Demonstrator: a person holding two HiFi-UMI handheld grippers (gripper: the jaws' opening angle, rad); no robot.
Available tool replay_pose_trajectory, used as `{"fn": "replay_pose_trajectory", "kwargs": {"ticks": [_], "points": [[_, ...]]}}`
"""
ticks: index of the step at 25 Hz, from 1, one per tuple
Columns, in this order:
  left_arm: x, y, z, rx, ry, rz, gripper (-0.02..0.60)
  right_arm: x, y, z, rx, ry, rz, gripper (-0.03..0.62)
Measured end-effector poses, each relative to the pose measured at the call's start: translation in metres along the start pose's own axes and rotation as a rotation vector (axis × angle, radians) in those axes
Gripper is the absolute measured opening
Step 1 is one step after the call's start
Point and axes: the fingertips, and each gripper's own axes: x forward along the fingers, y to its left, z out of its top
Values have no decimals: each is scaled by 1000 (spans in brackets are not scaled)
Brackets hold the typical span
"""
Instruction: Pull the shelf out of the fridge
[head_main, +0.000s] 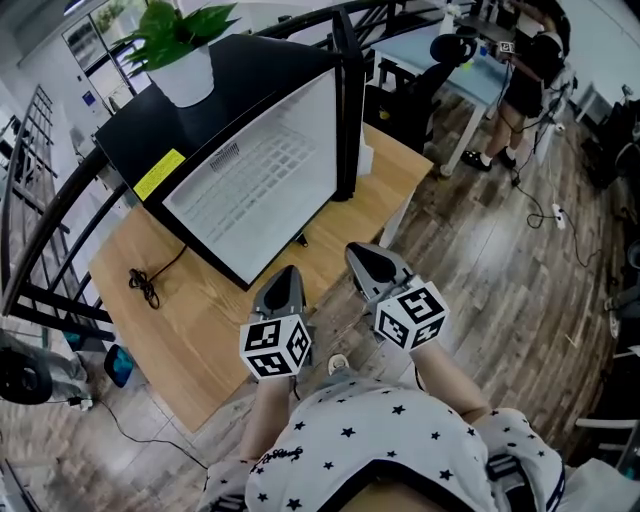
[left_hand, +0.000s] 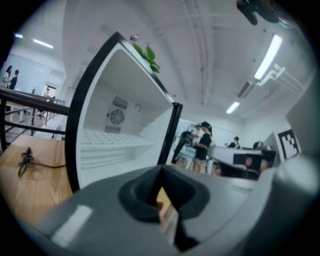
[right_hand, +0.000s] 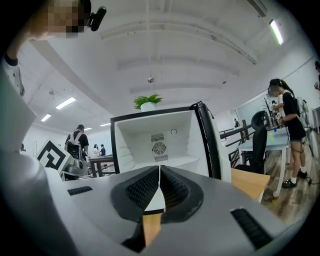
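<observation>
White wire shelf (head_main: 260, 162), likely light, stiff and slick, sitting inside open fridge (head_main: 262, 60), awaiting front-edge grip; left gripper (head_main: 289, 274) and right gripper (head_main: 361, 254) hovering pressed together, empty.

The fridge (head_main: 260, 70) is black outside, white inside, with a yellow label (head_main: 160, 173) at its nine o'clock edge. The counter (head_main: 200, 330) is pale wood. The grey left gripper (head_main: 288, 275) and right gripper (head_main: 368, 258) bear black-and-white square-patterned cubes. The shirt (head_main: 400, 440) is white with black stars.
</observation>
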Motion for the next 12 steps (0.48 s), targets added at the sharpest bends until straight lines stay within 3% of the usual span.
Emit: {"fn": "replay_pose_trajectory", "kwargs": {"ticks": [12], "points": [[6,37,5,-23,-10,76,8,62,0,-10,104,45,91,23]]}}
